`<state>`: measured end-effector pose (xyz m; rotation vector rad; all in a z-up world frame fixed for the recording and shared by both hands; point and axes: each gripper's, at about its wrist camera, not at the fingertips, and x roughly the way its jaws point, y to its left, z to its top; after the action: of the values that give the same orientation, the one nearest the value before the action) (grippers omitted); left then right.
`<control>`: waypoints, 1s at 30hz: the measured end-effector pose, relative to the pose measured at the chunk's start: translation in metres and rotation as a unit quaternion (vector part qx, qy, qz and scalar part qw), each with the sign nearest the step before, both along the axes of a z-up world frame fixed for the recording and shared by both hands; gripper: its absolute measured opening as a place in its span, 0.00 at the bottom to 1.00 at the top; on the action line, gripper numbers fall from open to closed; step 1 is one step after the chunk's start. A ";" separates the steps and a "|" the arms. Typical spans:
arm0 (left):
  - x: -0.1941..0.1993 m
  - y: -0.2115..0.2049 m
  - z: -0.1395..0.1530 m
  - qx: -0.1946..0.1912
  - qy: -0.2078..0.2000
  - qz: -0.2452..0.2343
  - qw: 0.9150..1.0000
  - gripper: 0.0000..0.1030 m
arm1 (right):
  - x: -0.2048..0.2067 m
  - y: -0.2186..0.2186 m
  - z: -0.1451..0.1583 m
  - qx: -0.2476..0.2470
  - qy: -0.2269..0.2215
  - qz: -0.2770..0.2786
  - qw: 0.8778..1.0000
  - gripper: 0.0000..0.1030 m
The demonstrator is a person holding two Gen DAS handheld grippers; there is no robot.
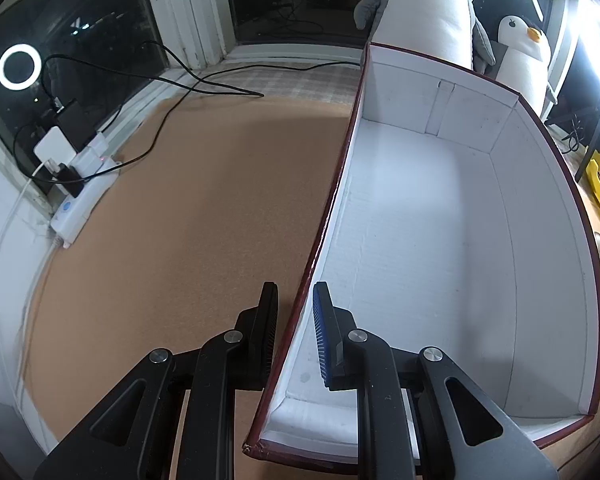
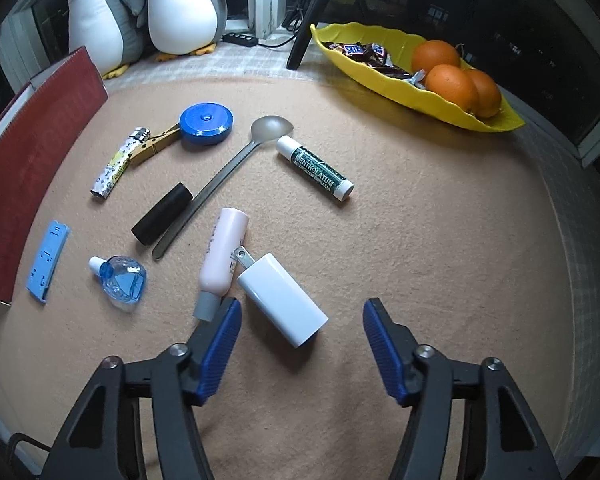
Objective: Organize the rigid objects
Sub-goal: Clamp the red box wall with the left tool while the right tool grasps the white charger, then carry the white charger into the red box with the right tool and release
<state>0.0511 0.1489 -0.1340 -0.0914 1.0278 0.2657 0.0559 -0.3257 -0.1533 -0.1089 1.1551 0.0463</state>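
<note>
Right gripper [image 2: 302, 344] open around white charger [image 2: 282, 300], could snag pink bottle [image 2: 222, 252]; left gripper [image 1: 296, 336] clamped on box wall [image 1: 328, 216].

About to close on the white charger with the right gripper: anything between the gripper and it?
Nothing visible. The right gripper is open with the white charger lying partly between its fingers. The pink tube touches the charger's prong end, beside one fingertip.
</note>
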 end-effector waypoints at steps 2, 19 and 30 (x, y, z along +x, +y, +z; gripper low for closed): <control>0.000 0.000 0.000 0.001 0.001 0.001 1.000 0.16 | 0.004 -0.002 -0.002 0.003 0.005 0.003 1.000 0.52; 0.003 0.001 -0.003 0.003 0.005 -0.003 1.000 0.16 | 0.004 0.008 -0.005 0.016 0.013 0.010 1.000 0.20; 0.004 0.000 -0.004 0.001 0.003 -0.003 1.000 0.16 | -0.005 0.017 0.039 0.037 -0.032 -0.001 0.999 0.20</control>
<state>0.0555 0.1488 -0.1384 -0.0854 1.0332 0.2612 0.0506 -0.3084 -0.1142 -0.0435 1.0880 0.0829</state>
